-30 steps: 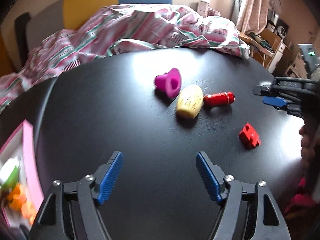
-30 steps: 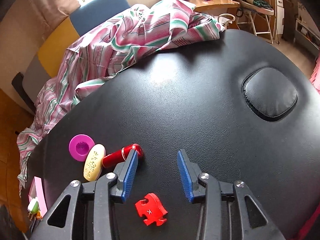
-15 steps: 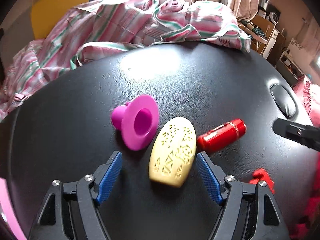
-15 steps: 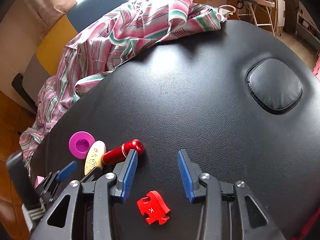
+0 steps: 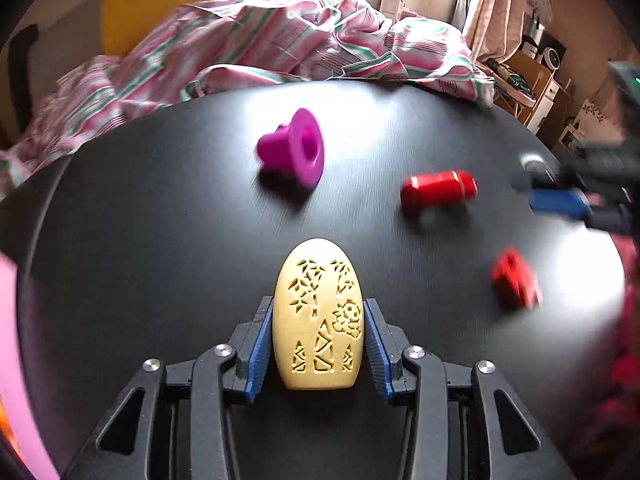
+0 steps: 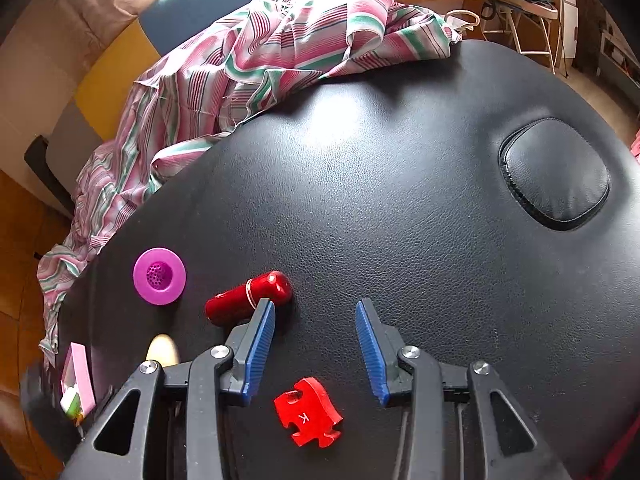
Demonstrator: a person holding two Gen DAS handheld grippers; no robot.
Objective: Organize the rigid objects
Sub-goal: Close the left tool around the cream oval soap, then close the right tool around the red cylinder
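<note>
My left gripper (image 5: 318, 320) is shut on a cream carved oval block (image 5: 318, 316) and holds it above the black padded table (image 5: 160, 240). Beyond it on the table lie a magenta funnel-shaped cup (image 5: 294, 154), a red capsule (image 5: 438, 190) and a red puzzle piece (image 5: 514, 278), all blurred. My right gripper (image 6: 316, 320) is open and empty above the table. The red capsule (image 6: 248, 298) lies just beyond its left finger and the red puzzle piece (image 6: 308, 410) lies below between its fingers. The magenta cup (image 6: 159, 270) lies further left.
A striped pink and green cloth (image 6: 260, 64) is heaped along the far edge of the table. A pink-rimmed tray (image 6: 78, 380) with small items sits at the left edge. A padded oval inset (image 6: 554, 174) is in the table at the right.
My left gripper closed on the cream block and pulled it back away from the magenta cup and red capsule. My right gripper has hardly moved.
</note>
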